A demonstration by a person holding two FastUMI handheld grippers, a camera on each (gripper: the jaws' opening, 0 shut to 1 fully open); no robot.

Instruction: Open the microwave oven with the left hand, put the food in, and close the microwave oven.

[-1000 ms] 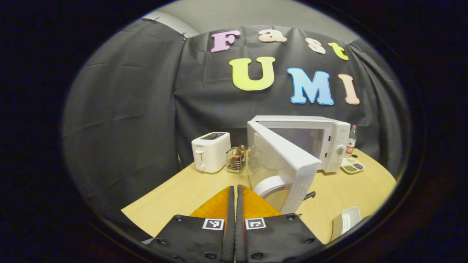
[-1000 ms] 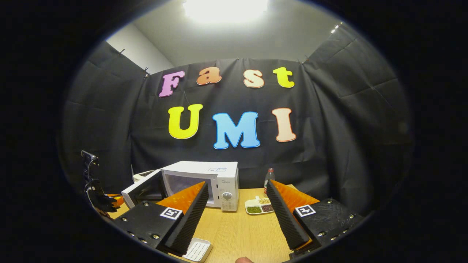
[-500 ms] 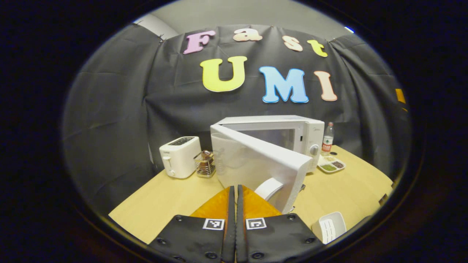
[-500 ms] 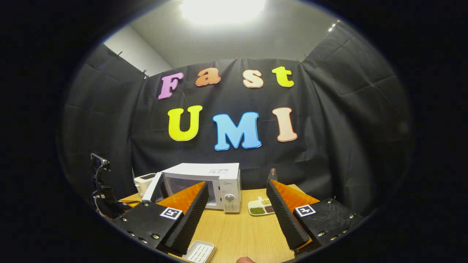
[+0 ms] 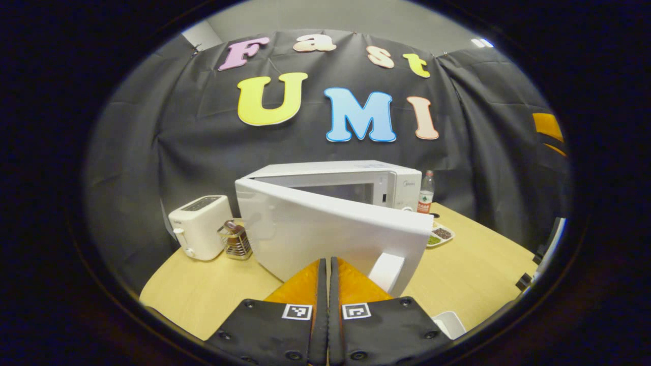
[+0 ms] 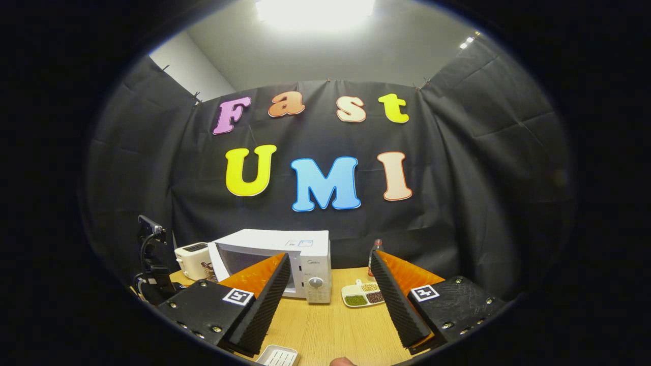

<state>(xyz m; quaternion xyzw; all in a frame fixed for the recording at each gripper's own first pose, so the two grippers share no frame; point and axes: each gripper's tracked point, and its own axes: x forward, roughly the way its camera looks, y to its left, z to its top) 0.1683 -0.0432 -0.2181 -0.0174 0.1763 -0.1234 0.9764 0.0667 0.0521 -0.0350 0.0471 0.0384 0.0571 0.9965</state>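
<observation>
The left gripper (image 5: 327, 269), its 2 fingers pressed together with nothing between, touches the half-open microwave (image 5: 351, 185) door (image 5: 325, 231). The right gripper (image 6: 330, 284) hangs spread and empty.

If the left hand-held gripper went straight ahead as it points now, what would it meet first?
Most likely the microwave door: its white outer face stands directly beyond the shut fingers of the left hand-held gripper, though the remaining gap is hard to judge.
</observation>
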